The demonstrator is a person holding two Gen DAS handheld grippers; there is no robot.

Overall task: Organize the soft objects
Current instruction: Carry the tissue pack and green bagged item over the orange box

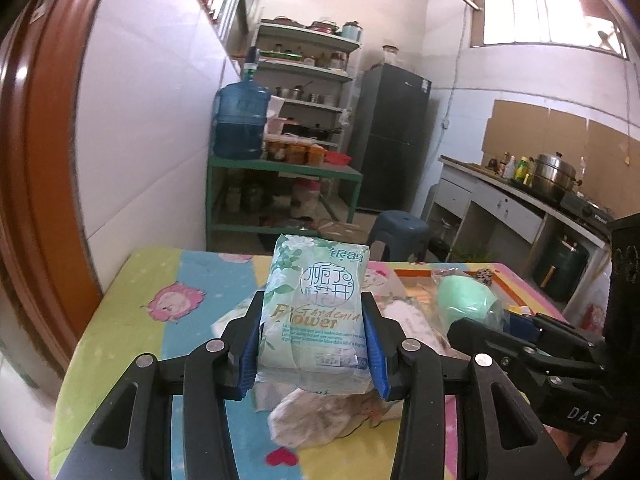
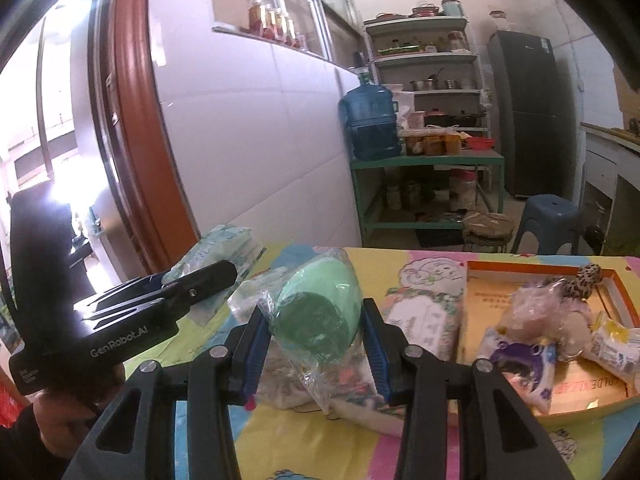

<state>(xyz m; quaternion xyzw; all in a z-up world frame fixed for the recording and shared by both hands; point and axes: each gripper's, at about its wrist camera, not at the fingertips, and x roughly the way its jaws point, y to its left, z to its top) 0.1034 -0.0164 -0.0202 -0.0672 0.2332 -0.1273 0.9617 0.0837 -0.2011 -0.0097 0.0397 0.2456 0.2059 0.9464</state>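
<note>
Green-printed tissue pack [image 1: 316, 312] squeezed in my left hand-held gripper [image 1: 314, 344]; my right hand-held gripper [image 2: 316, 344] pinches a bagged green roll [image 2: 320, 312], both lifted off the tabletop [image 2: 420, 276] for sorting.

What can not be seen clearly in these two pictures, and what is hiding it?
- Left wrist view: the tissue pack held in the left gripper hides the table behind it.
- Left wrist view: the crumpled bag below is partly covered; contents unclear.
- Right wrist view: the green roll in the right gripper is wrapped in plastic; what it is stays unclear.
- Right wrist view: the orange tray is cut off by the edge.
</note>
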